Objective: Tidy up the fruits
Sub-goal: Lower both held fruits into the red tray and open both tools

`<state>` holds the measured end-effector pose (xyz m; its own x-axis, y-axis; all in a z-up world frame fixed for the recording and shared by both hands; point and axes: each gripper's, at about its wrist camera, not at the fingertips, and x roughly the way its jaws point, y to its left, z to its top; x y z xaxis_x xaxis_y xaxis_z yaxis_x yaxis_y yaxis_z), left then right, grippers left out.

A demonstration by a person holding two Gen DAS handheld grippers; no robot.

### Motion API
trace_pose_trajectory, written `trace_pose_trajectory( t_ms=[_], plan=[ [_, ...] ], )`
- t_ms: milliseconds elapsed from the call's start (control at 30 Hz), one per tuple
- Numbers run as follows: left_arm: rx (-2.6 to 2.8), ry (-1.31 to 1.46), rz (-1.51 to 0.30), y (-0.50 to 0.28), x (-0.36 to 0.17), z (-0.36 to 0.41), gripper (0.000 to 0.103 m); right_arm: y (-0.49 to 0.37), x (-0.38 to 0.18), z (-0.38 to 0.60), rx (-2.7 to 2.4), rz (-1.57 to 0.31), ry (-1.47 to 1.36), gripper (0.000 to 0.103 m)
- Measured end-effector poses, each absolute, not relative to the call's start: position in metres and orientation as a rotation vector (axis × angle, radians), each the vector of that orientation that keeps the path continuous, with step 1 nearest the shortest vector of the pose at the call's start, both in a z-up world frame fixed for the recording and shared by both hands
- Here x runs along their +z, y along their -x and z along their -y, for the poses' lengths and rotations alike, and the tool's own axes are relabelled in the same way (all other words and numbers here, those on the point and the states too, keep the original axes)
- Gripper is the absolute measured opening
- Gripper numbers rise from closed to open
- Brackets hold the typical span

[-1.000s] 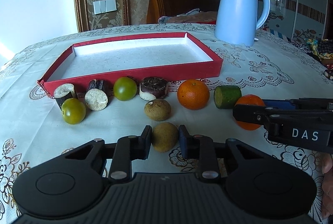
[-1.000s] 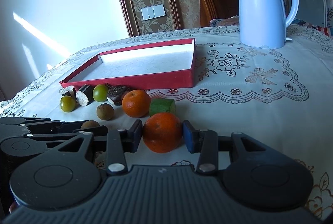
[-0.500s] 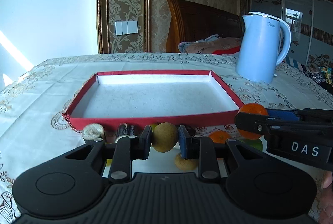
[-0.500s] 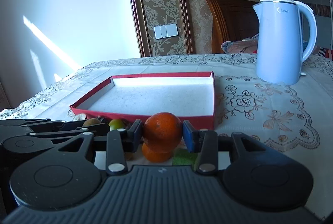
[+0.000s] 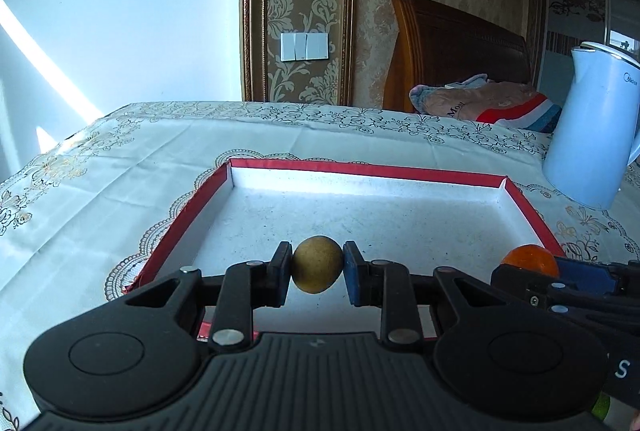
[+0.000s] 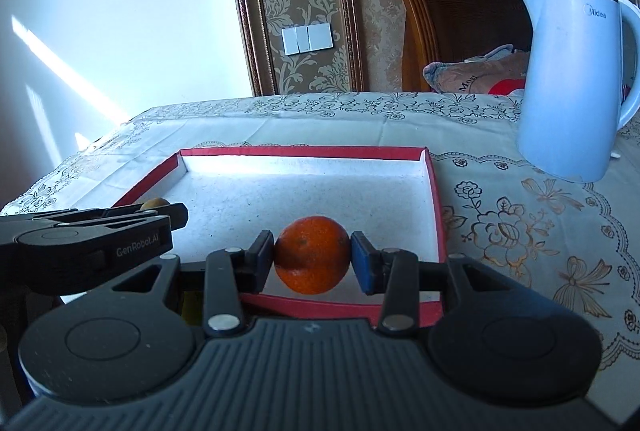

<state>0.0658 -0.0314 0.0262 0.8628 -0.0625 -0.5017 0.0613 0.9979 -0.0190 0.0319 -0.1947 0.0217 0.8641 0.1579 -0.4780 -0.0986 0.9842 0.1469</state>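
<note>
My left gripper (image 5: 317, 270) is shut on a small brown round fruit (image 5: 316, 264) and holds it above the near part of the red tray (image 5: 188, 207). In the right wrist view my right gripper (image 6: 313, 255) is shut on an orange (image 6: 312, 254), held over the near right part of the same tray (image 6: 434, 199). The tray has a white floor with nothing lying on it. The right gripper's orange (image 5: 529, 261) shows at the right of the left wrist view. The left gripper's brown fruit (image 6: 154, 203) peeks out at the left of the right wrist view. The other fruits are hidden below the grippers.
A pale blue electric kettle (image 6: 576, 79) stands on the patterned tablecloth (image 6: 520, 215) to the right of and behind the tray. Behind the table are a wooden chair back (image 5: 452, 47) with folded cloth on it and a wall with a light switch (image 5: 304, 46).
Both grippers rose off the table with their fruits and moved forward from the row of fruits to above the tray. The loose fruits dropped out of sight beneath them.
</note>
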Motion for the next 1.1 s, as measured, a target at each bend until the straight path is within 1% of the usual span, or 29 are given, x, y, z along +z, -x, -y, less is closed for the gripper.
trace_pose_trajectory(
  t_ms=[467,1100],
  plan=[
    [-0.074,-0.03,-0.549,-0.076,0.01,0.039,0.027,-0.054,0.01,0.191,0.122,-0.54,-0.11,0.04],
    [-0.098,-0.069,-0.602,-0.084,-0.008,0.045,0.027,-0.062,-0.004,0.185,0.121,-0.578,-0.109,0.04]
  ],
)
